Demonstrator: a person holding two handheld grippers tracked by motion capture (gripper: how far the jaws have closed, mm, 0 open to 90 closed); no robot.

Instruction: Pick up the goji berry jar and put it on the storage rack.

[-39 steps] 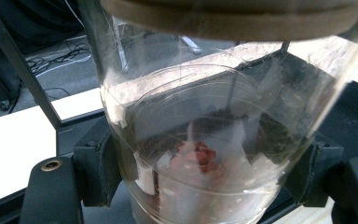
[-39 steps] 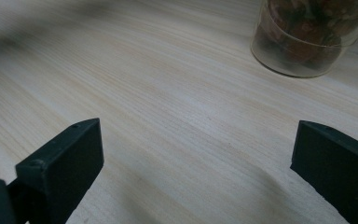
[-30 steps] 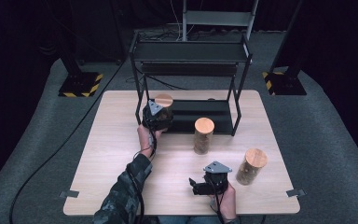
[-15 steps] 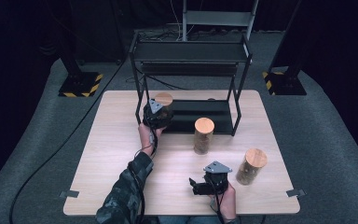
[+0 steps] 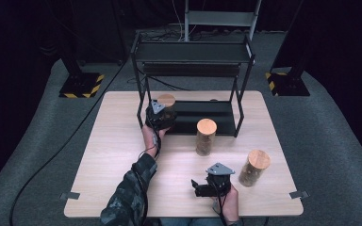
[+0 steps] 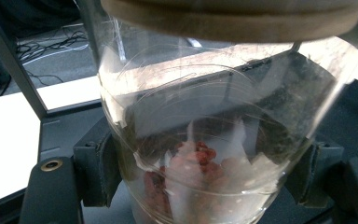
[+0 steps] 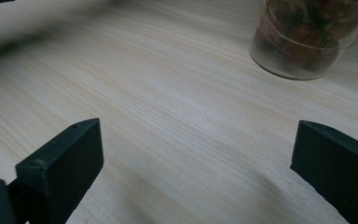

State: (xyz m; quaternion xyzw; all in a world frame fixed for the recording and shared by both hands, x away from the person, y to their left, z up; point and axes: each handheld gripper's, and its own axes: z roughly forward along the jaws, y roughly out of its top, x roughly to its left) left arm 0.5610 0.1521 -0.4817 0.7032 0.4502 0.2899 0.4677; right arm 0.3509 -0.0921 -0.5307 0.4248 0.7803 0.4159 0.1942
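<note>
Glass jar (image 6: 205, 154) with a wooden lid sits clamped between the jaws of the left gripper (image 5: 159, 115), the pads pressing its sides; reddish pieces lie in its bottom. In the high view this jar (image 5: 166, 104) is at the front left corner of the black rack's (image 5: 193, 52) lower shelf, though whether it rests on the shelf or hangs just above it is hard to tell. The left forearm, in a camouflage sleeve (image 5: 127, 197), stretches forward from the near edge of the table (image 5: 108, 155) with the hand behind the gripper.

The right gripper (image 5: 207, 186) sits low near the table's front edge, pointing left across the wood, held by a hand (image 5: 228, 202) that comes in from below. Its jaws stand wide apart over bare tabletop.

A second lidded jar (image 5: 206, 136) stands just in front of the rack, and a third jar (image 5: 253, 168) stands just right of the right gripper.
</note>
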